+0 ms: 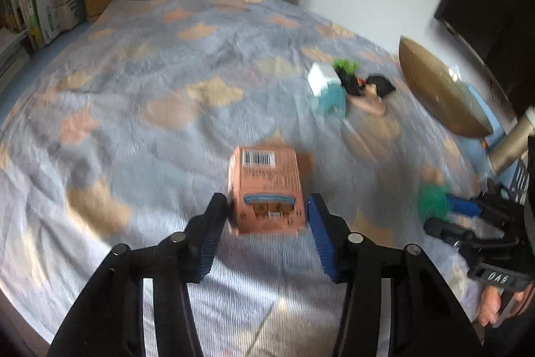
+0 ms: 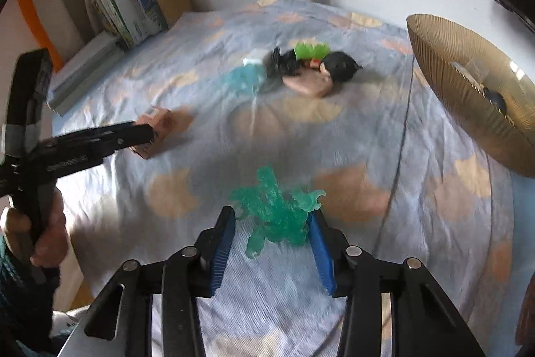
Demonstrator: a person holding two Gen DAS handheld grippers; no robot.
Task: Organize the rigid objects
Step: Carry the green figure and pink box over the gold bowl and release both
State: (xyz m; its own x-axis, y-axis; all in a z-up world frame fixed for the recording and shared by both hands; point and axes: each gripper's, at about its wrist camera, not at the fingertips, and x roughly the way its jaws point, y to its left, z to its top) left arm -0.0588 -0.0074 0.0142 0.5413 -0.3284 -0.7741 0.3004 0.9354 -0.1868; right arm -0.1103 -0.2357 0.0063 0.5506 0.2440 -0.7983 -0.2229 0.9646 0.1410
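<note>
Between the blue pads of our left tool [image 1: 265, 211] sat a pink carton [image 1: 264, 189], barcode face up, its long axis running straight ahead along the fingers; the pads flanked its near end on both sides, touching or very nearly, though blur kept us from telling whether they truly gripped it. Our right tool [image 2: 272, 223] stood spread around a translucent green figure [image 2: 276, 211], the right pad against it and the left pad showing a gap, so we judged it not yet clamped. Both things lay toward the near edge of the bed [image 2: 367, 129], the carton on the left, the green figure to its right. Farther out, past the middle of the bed, a cluster of toys [image 2: 301, 72] lay in a heap. Beyond the green figure, at the right edge, a ribbed gold bowl [image 2: 468, 96] stood tilted, nearer our right tool than our left; we judged it the likely destination.
</note>
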